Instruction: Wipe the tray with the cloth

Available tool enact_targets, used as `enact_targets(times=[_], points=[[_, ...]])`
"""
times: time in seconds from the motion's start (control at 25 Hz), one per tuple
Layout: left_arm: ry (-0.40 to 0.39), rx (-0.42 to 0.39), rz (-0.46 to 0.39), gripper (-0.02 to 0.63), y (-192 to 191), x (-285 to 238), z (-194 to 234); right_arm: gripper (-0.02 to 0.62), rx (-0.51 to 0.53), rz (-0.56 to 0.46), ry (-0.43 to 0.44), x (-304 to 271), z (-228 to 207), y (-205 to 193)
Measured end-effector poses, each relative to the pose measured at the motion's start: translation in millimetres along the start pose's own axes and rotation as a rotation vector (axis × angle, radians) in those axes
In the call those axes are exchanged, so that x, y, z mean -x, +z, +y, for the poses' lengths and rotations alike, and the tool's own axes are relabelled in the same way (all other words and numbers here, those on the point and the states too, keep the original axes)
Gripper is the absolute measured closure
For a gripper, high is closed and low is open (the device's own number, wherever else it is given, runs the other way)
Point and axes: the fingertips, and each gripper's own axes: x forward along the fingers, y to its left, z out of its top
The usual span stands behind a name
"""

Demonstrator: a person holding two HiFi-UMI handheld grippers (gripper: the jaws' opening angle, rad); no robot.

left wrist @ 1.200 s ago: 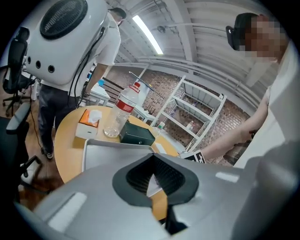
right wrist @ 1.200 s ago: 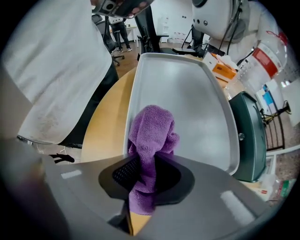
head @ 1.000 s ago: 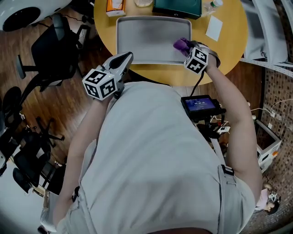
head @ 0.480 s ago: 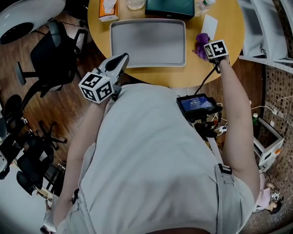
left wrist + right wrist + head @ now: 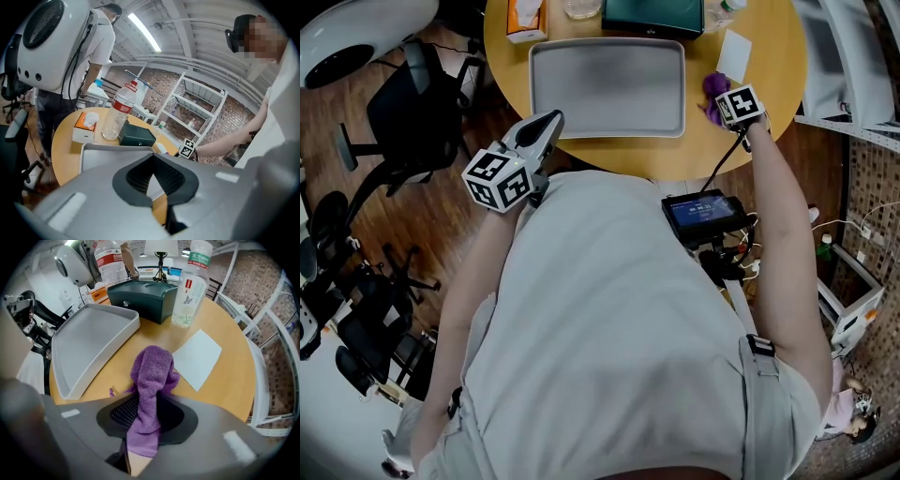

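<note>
A grey tray [image 5: 607, 89] lies empty on the round wooden table, and shows in the right gripper view at left [image 5: 89, 343]. The purple cloth [image 5: 713, 92] sits bunched on the tabletop just right of the tray. My right gripper [image 5: 722, 98] is at the cloth; its jaws are opening, and a strip of cloth [image 5: 152, 376] hangs loosely between them with gaps at both pads. My left gripper [image 5: 546, 127] hovers off the table's near edge, left of my body, its jaws together and empty [image 5: 152, 187].
A dark green box [image 5: 652, 14] stands behind the tray, with bottles [image 5: 190, 282] beside it. A white paper [image 5: 734, 56] lies right of the cloth. A tissue box [image 5: 528, 17] sits at far left. An office chair [image 5: 412, 103] stands left of the table.
My right gripper has carried the cloth from the tray's right part off onto the table beside it. The left gripper has hardly moved.
</note>
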Motion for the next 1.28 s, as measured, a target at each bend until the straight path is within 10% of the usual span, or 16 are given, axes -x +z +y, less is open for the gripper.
enact_targets(times=[0.36, 0.44, 0.64, 1.28], points=[[-0.044, -0.032, -0.039, 0.606, 23.1, -11.5, 8.1, 0.469, 0.053, -0.380, -0.056, 97.5, 11.3, 52.0], [-0.058, -0.039, -0.050, 0.606, 31.1, -17.8, 10.6, 0.594, 0.083, -0.569, 0.000, 134.3, 33.4, 83.9], [-0.114, -0.093, -0.092, 0.606, 62.7, -17.6, -8.4, 0.594, 0.187, -0.881, 0.219, 221.8, 118.1, 133.1], [-0.151, -0.140, -0.150, 0.606, 95.2, -11.5, -20.8, 0.595, 0.323, -0.952, 0.313, 257.8, 193.6, 149.4]])
